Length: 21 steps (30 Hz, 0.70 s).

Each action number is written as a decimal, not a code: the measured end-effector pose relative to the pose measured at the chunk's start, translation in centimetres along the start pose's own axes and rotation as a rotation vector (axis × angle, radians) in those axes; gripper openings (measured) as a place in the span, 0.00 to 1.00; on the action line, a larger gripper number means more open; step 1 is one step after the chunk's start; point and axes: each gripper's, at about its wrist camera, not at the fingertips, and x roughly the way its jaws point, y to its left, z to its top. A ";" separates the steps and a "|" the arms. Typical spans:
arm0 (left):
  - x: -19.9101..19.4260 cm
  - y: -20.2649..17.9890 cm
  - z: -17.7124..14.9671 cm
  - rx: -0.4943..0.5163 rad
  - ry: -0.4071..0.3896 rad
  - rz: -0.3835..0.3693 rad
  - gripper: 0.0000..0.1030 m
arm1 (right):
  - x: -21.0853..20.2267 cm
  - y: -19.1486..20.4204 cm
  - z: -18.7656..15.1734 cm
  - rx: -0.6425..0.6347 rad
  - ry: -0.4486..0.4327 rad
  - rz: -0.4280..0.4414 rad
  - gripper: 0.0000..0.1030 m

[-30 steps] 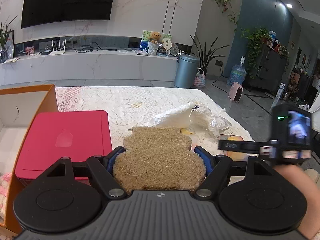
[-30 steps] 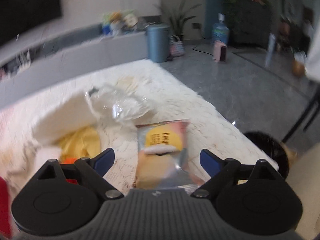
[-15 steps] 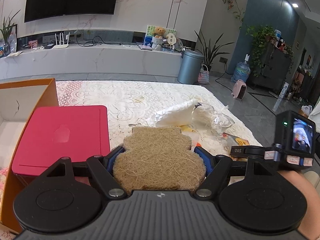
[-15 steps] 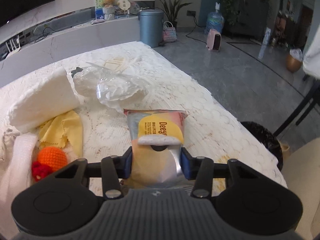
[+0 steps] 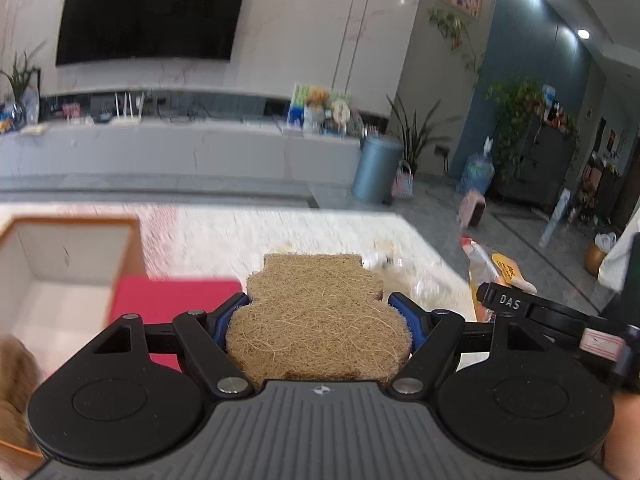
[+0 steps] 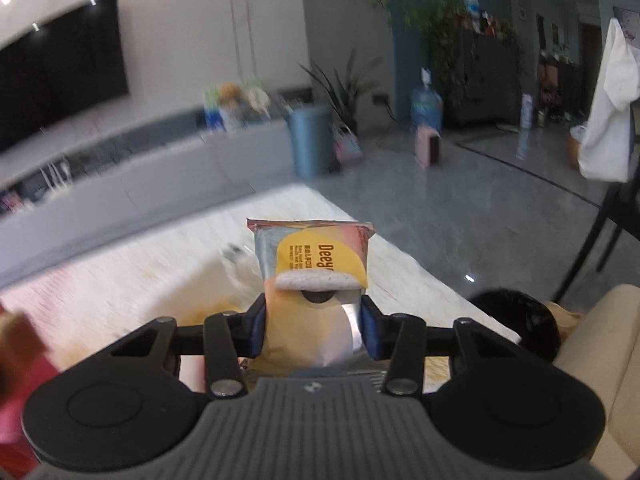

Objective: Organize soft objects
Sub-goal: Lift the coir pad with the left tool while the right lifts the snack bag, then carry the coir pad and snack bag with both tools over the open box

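My left gripper (image 5: pixel 318 316) is shut on a tan fibre scrub pad (image 5: pixel 318 312) and holds it in the air above the table. My right gripper (image 6: pixel 313 326) is shut on a snack packet (image 6: pixel 314 264), silver with a yellow label, lifted clear of the white lace tablecloth (image 6: pixel 140 276). The packet also shows in the left wrist view (image 5: pixel 494 266), at the right, with the right gripper's body (image 5: pixel 560 316) beside it. An open orange box with a white inside (image 5: pixel 60 264) sits at the left, with a pink lid or box (image 5: pixel 168 300) next to it.
A blurred white cloth and clear plastic bag (image 5: pixel 396 268) lie on the table behind the pad. A dark round bin (image 6: pixel 516 320) and a beige seat (image 6: pixel 600 344) stand off the table's right edge. A blue bin (image 5: pixel 378 168) stands on the floor beyond.
My right gripper shut on the snack packet and has lifted it off the table. My left gripper has risen with the scrub pad and shifted toward the orange box.
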 end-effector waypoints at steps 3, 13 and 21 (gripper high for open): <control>-2.2 0.3 1.6 0.017 -0.055 0.026 0.86 | -3.4 1.6 1.2 0.008 -0.066 0.071 0.45; -11.4 4.0 5.6 0.072 -0.244 0.138 0.86 | -13.0 8.3 4.2 -0.067 -0.182 0.262 0.45; -14.9 9.7 6.9 0.042 -0.229 0.184 0.86 | -16.8 17.9 2.2 -0.161 -0.184 0.473 0.45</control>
